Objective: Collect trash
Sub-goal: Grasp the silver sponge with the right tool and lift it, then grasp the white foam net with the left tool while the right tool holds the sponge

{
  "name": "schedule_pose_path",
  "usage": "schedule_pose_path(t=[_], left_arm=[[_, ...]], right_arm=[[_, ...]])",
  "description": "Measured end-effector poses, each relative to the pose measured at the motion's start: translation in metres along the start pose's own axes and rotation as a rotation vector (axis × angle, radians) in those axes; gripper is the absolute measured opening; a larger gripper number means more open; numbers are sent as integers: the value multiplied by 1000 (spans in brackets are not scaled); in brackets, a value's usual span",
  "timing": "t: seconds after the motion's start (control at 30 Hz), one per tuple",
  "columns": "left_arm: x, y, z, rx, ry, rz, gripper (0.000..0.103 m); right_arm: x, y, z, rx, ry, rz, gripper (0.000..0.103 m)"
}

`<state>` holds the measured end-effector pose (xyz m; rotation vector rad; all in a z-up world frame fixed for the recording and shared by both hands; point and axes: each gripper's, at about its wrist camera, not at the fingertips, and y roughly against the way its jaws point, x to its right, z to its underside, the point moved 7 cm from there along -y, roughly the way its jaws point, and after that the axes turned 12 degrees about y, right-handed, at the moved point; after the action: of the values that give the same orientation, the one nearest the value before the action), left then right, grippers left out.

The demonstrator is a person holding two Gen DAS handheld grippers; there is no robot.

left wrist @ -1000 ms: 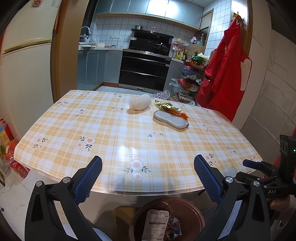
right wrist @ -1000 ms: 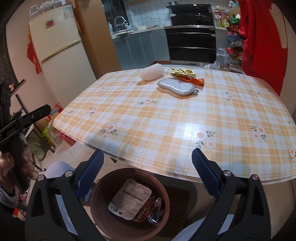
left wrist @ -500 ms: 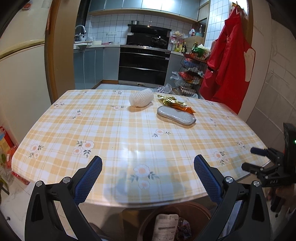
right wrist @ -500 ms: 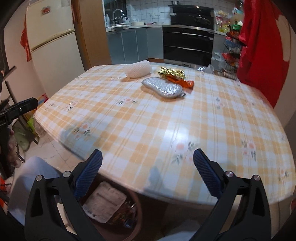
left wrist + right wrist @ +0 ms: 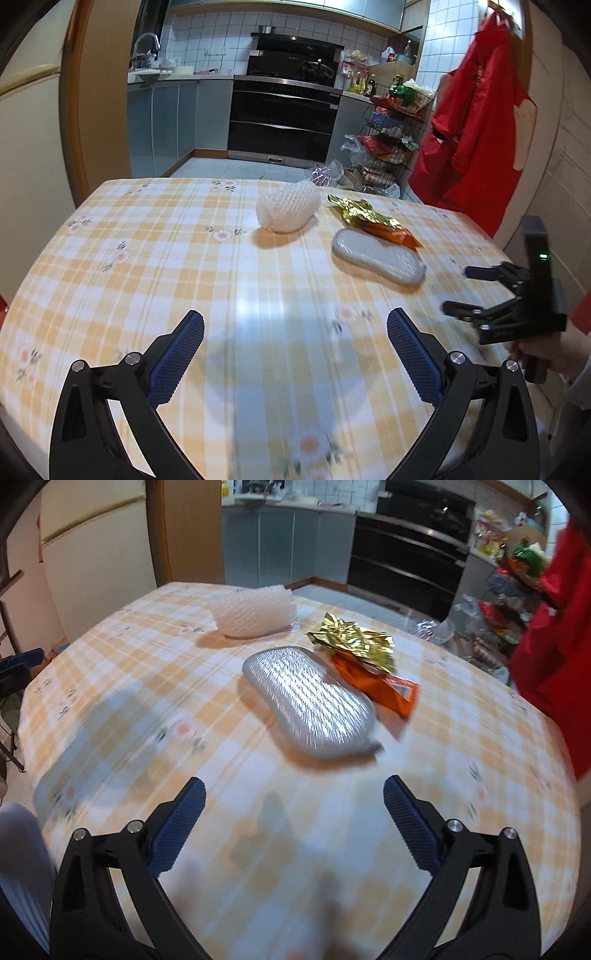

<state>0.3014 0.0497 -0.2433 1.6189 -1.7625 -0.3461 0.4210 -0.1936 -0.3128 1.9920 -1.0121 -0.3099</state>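
Note:
Three pieces of trash lie at the far side of the checked tablecloth [image 5: 155, 258]: a white foam net [image 5: 288, 209] [image 5: 255, 614], a gold-and-orange wrapper [image 5: 373, 221] [image 5: 364, 655], and a silver packet [image 5: 376, 256] [image 5: 310, 701]. My left gripper [image 5: 295, 354] is open and empty over the near middle of the table. My right gripper [image 5: 293, 821] is open and empty, just short of the silver packet; it also shows at the right of the left wrist view [image 5: 476, 291].
The table's far edge faces a kitchen with an oven [image 5: 284, 118], a wire rack of groceries [image 5: 391, 144] and bags on the floor. A red apron [image 5: 476, 129] hangs at the right. A fridge [image 5: 92, 554] stands at the left.
Both grippers have risen from the bin below the table's edge and moved forward over the table. The right one has closed in on the silver packet. The bin is out of view.

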Motion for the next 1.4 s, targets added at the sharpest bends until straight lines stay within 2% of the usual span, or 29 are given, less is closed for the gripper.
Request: schedule_pose_path(t=[0.23,0.33,0.4,0.53,0.73,0.8,0.9,1.03,1.17,1.23,1.27,1.37,1.4], left_arm=[[-4,-49,-28,-11,-35,7,97],[-5,-65,-38,-14,-36,22,97],[-7,-80,-45,-21,-40,33,97],[-6,-110,-55,-42,-65,46,97],[-7,-165,-81,-78,-98,43,97],[-6,-182,-88,-96,-93,49,97],[-5,-200,-97,-93,-87,35,97],[1,-227,-103,-141,-56,53,97],[4,-243,-105,-158,-53,22,97],[5,-247,-101,-189,-58,3,78],[5,-248,-97,-211,-68,-7,51],[7,-235,-88,-217,-103,2,30],[8,-227,-83,-227,-119,2,27]], right_arm=[[10,-86,-46,-91,56,-1,92],[12,-106,-54,-117,92,28,94],[15,-112,-58,-114,88,17,95],[22,-116,-59,-104,59,3,93],[32,-110,-57,-76,15,-34,78],[36,-107,-56,-74,-4,-44,70],[40,-102,-53,-73,-27,-78,69],[32,-96,-50,-76,-32,-109,68],[19,-87,-43,-71,-49,-133,68],[13,-82,-39,-70,-67,-151,68],[11,-79,-37,-69,-78,-159,68],[6,-71,-31,-67,-117,-177,66],[5,-68,-29,-64,-126,-179,66]])
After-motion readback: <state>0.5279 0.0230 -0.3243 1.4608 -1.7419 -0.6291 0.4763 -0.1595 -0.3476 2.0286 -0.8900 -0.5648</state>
